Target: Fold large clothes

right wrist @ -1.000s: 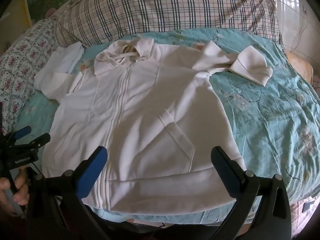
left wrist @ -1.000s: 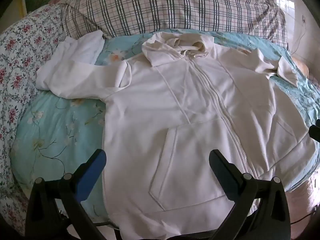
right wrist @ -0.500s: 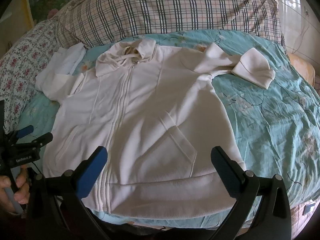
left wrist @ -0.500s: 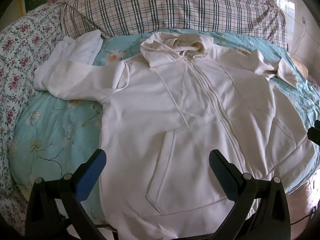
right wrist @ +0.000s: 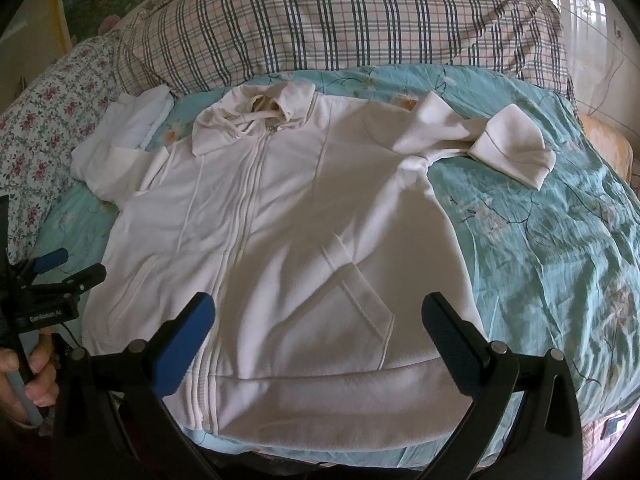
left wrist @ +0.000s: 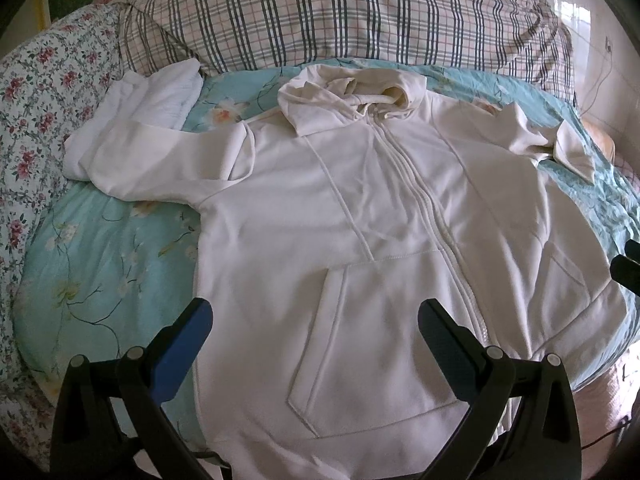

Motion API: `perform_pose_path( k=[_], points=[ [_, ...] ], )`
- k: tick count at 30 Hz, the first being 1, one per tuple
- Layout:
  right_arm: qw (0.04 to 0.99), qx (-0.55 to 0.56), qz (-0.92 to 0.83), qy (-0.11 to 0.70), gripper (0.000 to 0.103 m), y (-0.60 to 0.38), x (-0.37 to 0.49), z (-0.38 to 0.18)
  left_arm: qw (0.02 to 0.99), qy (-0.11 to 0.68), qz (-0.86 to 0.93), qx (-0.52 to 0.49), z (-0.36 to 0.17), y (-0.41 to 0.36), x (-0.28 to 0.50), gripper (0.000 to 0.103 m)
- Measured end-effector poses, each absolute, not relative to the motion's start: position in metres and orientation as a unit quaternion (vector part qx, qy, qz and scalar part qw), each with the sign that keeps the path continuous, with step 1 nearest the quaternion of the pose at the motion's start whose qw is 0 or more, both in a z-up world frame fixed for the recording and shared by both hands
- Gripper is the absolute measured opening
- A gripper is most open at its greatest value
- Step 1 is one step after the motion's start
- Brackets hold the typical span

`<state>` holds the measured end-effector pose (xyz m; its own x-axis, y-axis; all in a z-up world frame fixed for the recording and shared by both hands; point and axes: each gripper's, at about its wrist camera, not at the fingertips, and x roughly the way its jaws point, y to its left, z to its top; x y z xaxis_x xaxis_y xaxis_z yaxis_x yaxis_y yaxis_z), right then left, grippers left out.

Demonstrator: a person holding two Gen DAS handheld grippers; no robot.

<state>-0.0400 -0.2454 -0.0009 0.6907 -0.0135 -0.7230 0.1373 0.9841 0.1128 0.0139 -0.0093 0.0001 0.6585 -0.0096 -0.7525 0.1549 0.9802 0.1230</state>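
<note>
A cream zip-up hoodie (left wrist: 360,216) (right wrist: 280,216) lies front side up on a bed, hood toward the pillows, hem toward me. Its one sleeve (left wrist: 160,160) stretches left, and the other sleeve (right wrist: 472,140) bends right with its cuff folded over. My left gripper (left wrist: 316,320) is open above the lower left pocket area, holding nothing. My right gripper (right wrist: 320,316) is open above the lower right pocket near the hem, also holding nothing. In the right wrist view the left gripper (right wrist: 68,266) shows at the left edge, with a hand (right wrist: 36,368) on its handle.
A turquoise floral bedspread (right wrist: 560,248) covers the bed. A large plaid pillow (left wrist: 340,12) lies across the head. A floral pillow (left wrist: 36,96) sits at the left. A white folded cloth (left wrist: 160,92) lies beside the left sleeve. The bed edge runs just below the hem.
Both grippers have drifted slightly forward and closer over the hoodie, which looks a little larger. The hoodie has not moved, and both stay open.
</note>
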Motion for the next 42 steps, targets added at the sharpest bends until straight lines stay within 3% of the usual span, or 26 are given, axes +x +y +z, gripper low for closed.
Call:
perform_pose_path(
  k=[2,19,28,35,42],
  points=[
    [0.903,0.085,-0.040,0.418,0.103,-0.246,-0.036,-0.002,0.907,0.410,-0.046,0.087,0.000,-0.009,0.014,0.103],
    [0.912,0.103,-0.035,0.396,0.102,-0.253,-0.034,-0.006,0.903,0.416,-0.047,0.094,-0.002,-0.014,0.023,0.103],
    [0.916,0.130,-0.051,0.375,0.096,-0.285,-0.025,-0.006,0.900,0.423,-0.045,0.096,-0.010,-0.015,0.039,0.103],
    [0.912,0.142,-0.082,0.377,0.077,-0.329,-0.008,-0.004,0.882,0.461,-0.062,0.079,-0.020,-0.018,0.061,0.103],
    [0.904,0.109,-0.125,0.395,0.077,-0.401,0.045,-0.005,0.869,0.486,-0.069,0.065,-0.026,-0.024,0.083,0.103]
  ],
)
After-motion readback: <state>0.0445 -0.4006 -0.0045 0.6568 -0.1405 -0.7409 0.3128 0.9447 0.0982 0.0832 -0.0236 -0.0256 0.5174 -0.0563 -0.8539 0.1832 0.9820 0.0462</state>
